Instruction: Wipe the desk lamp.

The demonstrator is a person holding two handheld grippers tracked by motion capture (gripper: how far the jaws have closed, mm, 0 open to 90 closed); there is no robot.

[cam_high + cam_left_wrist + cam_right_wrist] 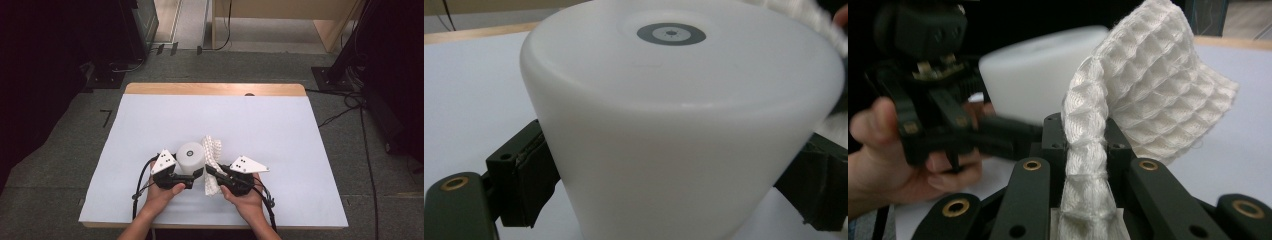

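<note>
Your left gripper is clamped on the white cup. In the left gripper view the cup stands upside down between the two jaws, base up with a grey ring mark on it; both pads press its side wall low down, one on each side. In the high view the cup stands on the white table cover, near the front edge, a bit left of centre.

Your right gripper is shut on the white waffle cloth. In the right gripper view the cloth is bunched into a narrow strip where the jaws pinch it, then rises out past the tips and fans out wider above, drooping to the right. The lower end runs down between the gripper's arms toward the camera.

Relative position: cloth sits just to the right of the cup and against its side in the high view; can't tell whether it actually touches. Your two grippers point inward at each other, tips close together in front of the cup. The right gripper view shows your left hand and left gripper with the cup behind them, just left of the cloth.

Wooden table edge shows at the far side beyond the cover.
</note>
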